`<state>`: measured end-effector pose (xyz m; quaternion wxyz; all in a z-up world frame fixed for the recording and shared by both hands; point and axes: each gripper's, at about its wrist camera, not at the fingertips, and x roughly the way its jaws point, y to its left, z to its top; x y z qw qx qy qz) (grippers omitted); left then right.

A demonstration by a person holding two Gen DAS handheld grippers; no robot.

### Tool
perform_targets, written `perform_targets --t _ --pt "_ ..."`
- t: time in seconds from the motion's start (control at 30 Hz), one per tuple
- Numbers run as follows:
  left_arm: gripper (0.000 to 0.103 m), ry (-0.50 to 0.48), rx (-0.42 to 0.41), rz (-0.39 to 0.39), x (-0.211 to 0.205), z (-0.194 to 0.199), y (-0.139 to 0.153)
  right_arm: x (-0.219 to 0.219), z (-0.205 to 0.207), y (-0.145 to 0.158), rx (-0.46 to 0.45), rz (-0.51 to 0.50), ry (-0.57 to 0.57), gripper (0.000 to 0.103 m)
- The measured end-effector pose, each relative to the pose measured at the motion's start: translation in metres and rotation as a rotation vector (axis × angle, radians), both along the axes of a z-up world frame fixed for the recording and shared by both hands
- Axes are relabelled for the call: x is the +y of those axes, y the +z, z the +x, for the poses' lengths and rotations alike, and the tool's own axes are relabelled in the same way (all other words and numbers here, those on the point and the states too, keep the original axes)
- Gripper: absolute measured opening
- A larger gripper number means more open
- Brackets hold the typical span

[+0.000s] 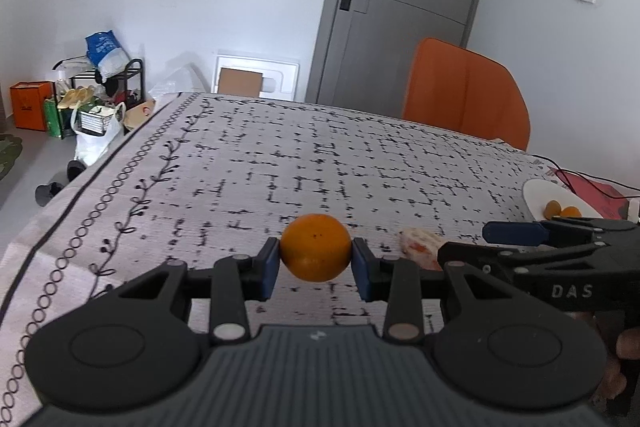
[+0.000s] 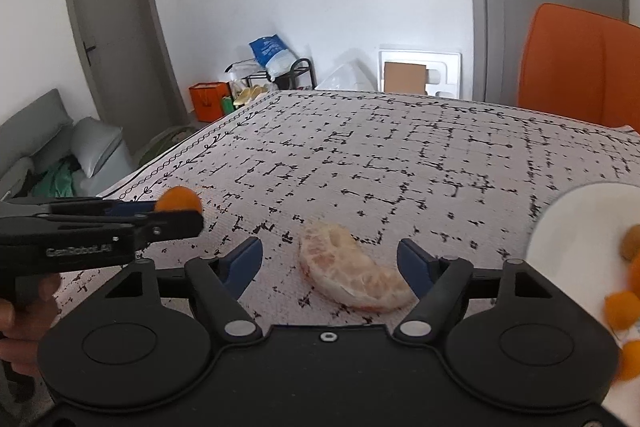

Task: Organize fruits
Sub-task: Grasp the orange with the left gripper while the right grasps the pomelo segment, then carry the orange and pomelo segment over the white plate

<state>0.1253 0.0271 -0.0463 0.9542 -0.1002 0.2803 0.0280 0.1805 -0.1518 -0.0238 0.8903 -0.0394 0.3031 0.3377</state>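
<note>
My left gripper [image 1: 315,267] is shut on a round orange [image 1: 315,253] and holds it just above the patterned tablecloth; the orange also shows in the right wrist view [image 2: 178,199]. My right gripper [image 2: 330,267] is open, its jaws on either side of a peeled pale citrus piece [image 2: 352,273] lying on the cloth, not touching it. That piece also shows in the left wrist view [image 1: 420,247], beside the right gripper [image 1: 496,233]. A white plate [image 2: 572,247] with several small orange fruits [image 2: 620,309] sits at the right; it also shows in the left wrist view [image 1: 538,197].
The table [image 2: 400,155] carries a black-and-white patterned cloth. An orange chair [image 1: 464,91] stands behind its far right edge. A red item with cables [image 1: 596,195] lies past the plate. Bags and a rack [image 1: 100,95] stand on the floor at far left.
</note>
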Motion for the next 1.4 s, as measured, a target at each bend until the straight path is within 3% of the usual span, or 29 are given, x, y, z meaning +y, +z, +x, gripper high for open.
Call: perform_targets --t 0.3,0.67,0.9,1.4 --pt "0.037 0.036 -0.006 -0.014 0.015 -0.011 0.000 0.018 0.013 -0.008 0.038 -0.033 0.035 0.064" --pt "0.037 0.024 -0.010 -0.027 0.016 -0.018 -0.002 0.013 0.000 -0.007 0.066 -0.031 0.058 0.059" --pt "0.037 0.019 -0.014 -0.021 0.013 -0.021 -0.001 0.015 0.003 -0.013 0.039 -0.064 0.025 0.038" --pt "0.037 -0.058 -0.039 0.003 -0.025 -0.009 0.011 -0.045 -0.012 0.016 -0.015 0.073 -0.117 0.037"
